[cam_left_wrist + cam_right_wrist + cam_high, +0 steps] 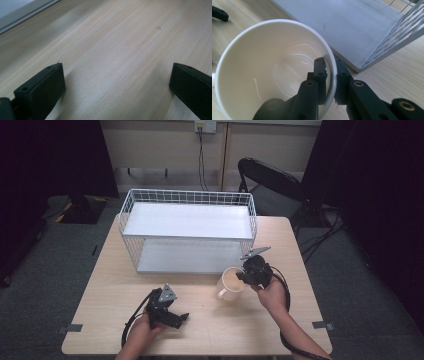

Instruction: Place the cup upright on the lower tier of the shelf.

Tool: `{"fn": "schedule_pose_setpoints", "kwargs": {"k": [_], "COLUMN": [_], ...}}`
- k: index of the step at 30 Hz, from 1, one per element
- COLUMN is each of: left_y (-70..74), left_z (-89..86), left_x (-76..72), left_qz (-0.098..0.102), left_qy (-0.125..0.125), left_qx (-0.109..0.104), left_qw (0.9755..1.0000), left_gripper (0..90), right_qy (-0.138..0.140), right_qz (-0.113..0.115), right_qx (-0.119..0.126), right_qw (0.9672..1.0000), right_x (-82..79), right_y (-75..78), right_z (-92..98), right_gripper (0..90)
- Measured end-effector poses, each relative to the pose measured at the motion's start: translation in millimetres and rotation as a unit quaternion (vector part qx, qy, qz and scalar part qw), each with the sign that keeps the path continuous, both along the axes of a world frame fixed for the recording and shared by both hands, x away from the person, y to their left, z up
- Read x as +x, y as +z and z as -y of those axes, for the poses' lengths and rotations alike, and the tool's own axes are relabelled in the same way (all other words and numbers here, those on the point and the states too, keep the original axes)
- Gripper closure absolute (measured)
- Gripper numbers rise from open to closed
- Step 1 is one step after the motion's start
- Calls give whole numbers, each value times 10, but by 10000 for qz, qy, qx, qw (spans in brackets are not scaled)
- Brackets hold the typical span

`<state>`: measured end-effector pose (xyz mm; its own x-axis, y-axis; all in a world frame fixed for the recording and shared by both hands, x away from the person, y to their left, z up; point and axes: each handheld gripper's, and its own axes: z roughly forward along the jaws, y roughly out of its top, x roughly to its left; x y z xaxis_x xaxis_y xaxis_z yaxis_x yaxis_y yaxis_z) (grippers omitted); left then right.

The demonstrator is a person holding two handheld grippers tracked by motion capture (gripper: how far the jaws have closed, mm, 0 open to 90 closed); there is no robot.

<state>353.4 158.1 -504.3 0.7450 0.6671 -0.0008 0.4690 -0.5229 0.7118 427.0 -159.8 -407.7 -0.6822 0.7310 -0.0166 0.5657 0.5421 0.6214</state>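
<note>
A white mug [231, 283] stands or hangs just in front of the wire shelf rack [188, 230], right of the table's middle. My right gripper [243, 275] is shut on its rim: in the right gripper view one jaw sits inside the mug [269, 75] and the other outside, pinching the wall, right gripper [331, 67]. The mug is empty. My left gripper [181, 319] rests low near the table's front edge, held by a hand. In the left gripper view its jaws stand wide apart over bare wood, left gripper [116, 80] holding nothing.
The white wire rack has two white shelves, and its lower shelf [352, 27] opens toward me right behind the mug. A black folding chair [272, 185] stands beyond the table's far right corner. Light wooden tabletop [210, 320] lies between the grippers.
</note>
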Motion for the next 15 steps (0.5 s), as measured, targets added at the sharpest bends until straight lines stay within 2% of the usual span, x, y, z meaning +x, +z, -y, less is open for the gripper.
{"fn": "schedule_pose_setpoints", "kwargs": {"k": [15], "left_y": [0], "left_z": [0], "left_x": [0], "left_qz": [1], "left_qy": [0], "left_qx": [1], "left_qw": [10000], "left_gripper": [0], "right_qy": [-306], "right_qz": [224], "right_qx": [136], "right_qw": [9992], "right_x": [37], "right_y": [-39], "right_z": [-62], "right_gripper": [832]}}
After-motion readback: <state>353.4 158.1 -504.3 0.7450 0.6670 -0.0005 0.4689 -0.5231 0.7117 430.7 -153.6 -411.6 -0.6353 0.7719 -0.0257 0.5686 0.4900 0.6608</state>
